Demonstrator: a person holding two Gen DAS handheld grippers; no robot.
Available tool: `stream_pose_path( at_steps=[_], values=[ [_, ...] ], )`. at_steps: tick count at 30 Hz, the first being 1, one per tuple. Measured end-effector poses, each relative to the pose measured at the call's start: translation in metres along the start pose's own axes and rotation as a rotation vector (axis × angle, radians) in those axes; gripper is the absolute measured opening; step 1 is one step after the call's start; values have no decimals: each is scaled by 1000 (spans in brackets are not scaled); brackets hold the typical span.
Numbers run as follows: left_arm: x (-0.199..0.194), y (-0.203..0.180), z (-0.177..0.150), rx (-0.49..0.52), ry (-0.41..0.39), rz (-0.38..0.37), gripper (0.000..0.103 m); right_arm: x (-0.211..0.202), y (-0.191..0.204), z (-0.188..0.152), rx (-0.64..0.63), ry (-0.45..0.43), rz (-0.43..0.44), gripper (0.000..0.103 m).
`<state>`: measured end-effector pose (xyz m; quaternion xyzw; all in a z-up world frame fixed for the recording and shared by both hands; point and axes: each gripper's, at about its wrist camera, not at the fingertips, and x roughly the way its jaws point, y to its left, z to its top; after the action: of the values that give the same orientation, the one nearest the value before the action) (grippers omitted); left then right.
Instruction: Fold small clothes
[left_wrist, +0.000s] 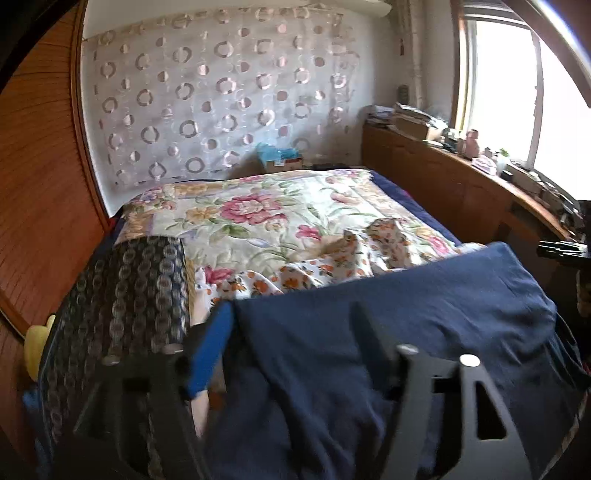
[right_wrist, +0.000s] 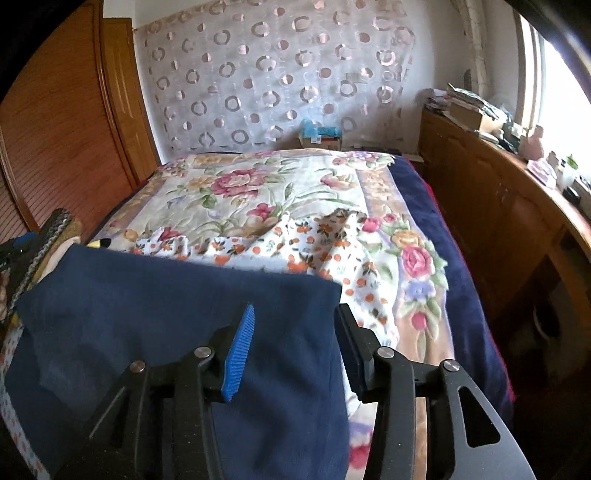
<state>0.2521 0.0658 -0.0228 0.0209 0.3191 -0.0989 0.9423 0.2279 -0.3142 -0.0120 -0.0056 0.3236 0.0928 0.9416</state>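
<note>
Both sets of jaws stood open, pinching nothing. The left gripper (left_wrist: 291, 354) and right gripper (right_wrist: 295, 347) sat low in each frame over the dark blue garment (right_wrist: 177, 306), which lay on the flowery bedspread (right_wrist: 236, 192). A good next move: pull back gently, so the fold stays flat.

A bed (right_wrist: 417, 229) covered by a floral quilt (left_wrist: 258, 218) is seen filling the middle of a bedroom. The far wall is hung with a sheer curtain (left_wrist: 221, 92) patterned in circles. Wooden louvred doors (right_wrist: 62, 140) stand at left. At right, a cluttered wooden cabinet (left_wrist: 443, 173) is lit by a bright window (left_wrist: 506, 85).
</note>
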Motion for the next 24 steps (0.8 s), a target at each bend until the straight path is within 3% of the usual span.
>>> stream_pose_path(
  at_steps=[10,12,24],
  values=[
    [-36,-3,-63,-44,69,-7,76,-57,12,-76,69,49,61,47],
    [-38,-2,-72,-58,89,-5,76,-63,16,-85,77,59,76,63],
    [-39,-8,-106,-96,164,-5,76,-49,19,-85,103,132,56,64]
  ],
)
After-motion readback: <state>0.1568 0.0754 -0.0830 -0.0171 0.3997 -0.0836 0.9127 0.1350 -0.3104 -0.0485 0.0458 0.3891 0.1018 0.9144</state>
